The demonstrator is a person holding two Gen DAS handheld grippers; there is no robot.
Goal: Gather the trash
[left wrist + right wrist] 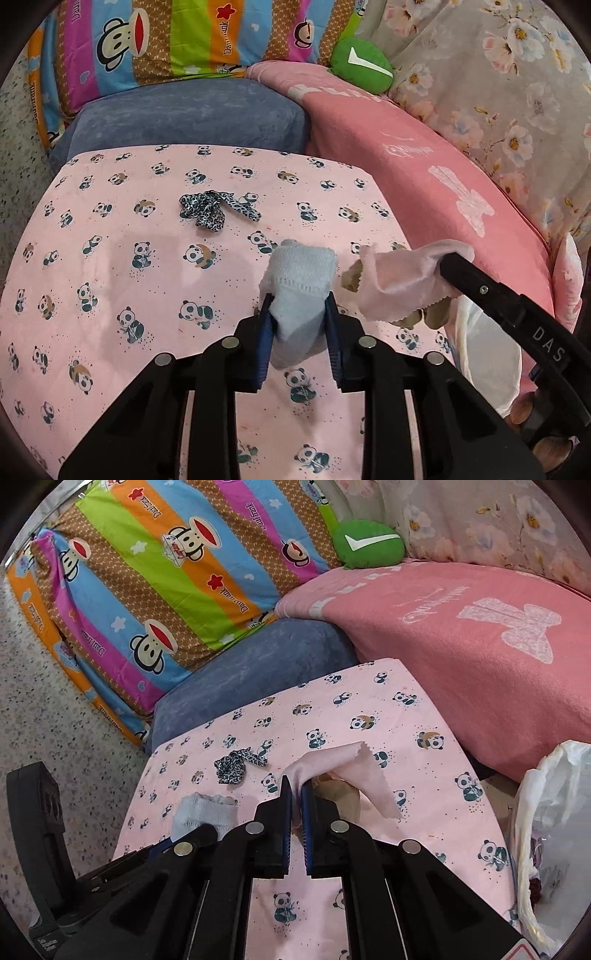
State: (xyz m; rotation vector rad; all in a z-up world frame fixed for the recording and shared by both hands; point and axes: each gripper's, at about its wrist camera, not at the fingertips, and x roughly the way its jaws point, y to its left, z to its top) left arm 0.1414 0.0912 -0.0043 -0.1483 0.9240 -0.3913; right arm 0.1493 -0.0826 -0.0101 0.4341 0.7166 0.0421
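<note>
My left gripper [298, 301] is shut on a light blue sock [301, 273] and holds it over the pink panda-print cloth [110, 258]. The sock also shows in the right wrist view [205, 814]. My right gripper [295, 788] is shut on a pale pink fabric scrap [351, 771], which hangs to the right with a brown scrap [341, 794] beneath it. The pink scrap also shows in the left wrist view [402, 278]. A leopard-print fabric strip [212, 210] lies on the cloth farther ahead; it shows in the right wrist view too [236, 766].
A white plastic bag [550, 827] stands open at the right of the panda cloth. Behind are a blue cushion [192, 114], a pink blanket [406, 147], a striped monkey-print pillow [166, 572] and a green cushion [360, 64]. Speckled floor [55, 701] is at left.
</note>
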